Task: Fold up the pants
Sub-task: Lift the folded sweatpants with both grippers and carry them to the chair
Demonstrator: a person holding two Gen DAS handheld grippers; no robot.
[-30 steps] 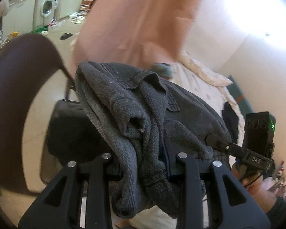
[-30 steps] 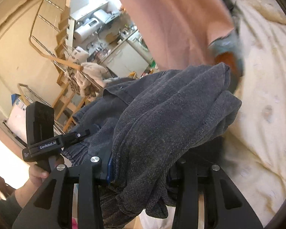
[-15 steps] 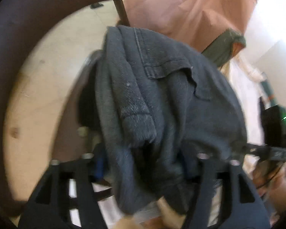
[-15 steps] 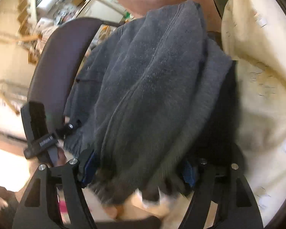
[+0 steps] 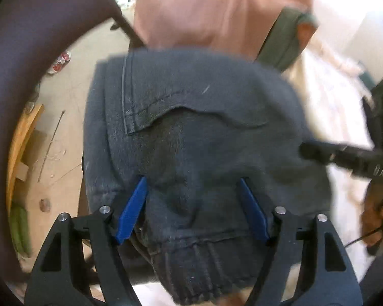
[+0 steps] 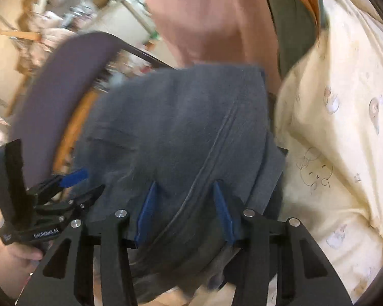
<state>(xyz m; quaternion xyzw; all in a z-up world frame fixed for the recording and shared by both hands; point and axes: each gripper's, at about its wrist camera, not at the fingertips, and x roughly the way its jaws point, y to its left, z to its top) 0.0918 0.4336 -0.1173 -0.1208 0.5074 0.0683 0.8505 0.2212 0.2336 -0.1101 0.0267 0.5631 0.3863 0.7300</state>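
Both claws sit over the dark folded pants (image 5: pixel 191 132) on the chair seat: left claw (image 5: pixel 194 209) spread, cloth loose between; right claw (image 6: pixel 183 209) closing on a fold, probably to tidy it.

Pants (image 5: pixel 191 117) showing dk grey; pads (image 5: pixel 131 211) showing blue; bedding (image 6: pixel 344 127) showing pale yellow w/ cartoon animal print; chair back (image 6: pixel 61 86) showing purple.

Dark grey pants (image 5: pixel 191 127) of matt, napped denim-like cloth, claw pads (image 5: pixel 131 211) blue matt plastic, cream printed cotton-like bedding (image 6: pixel 344 153).
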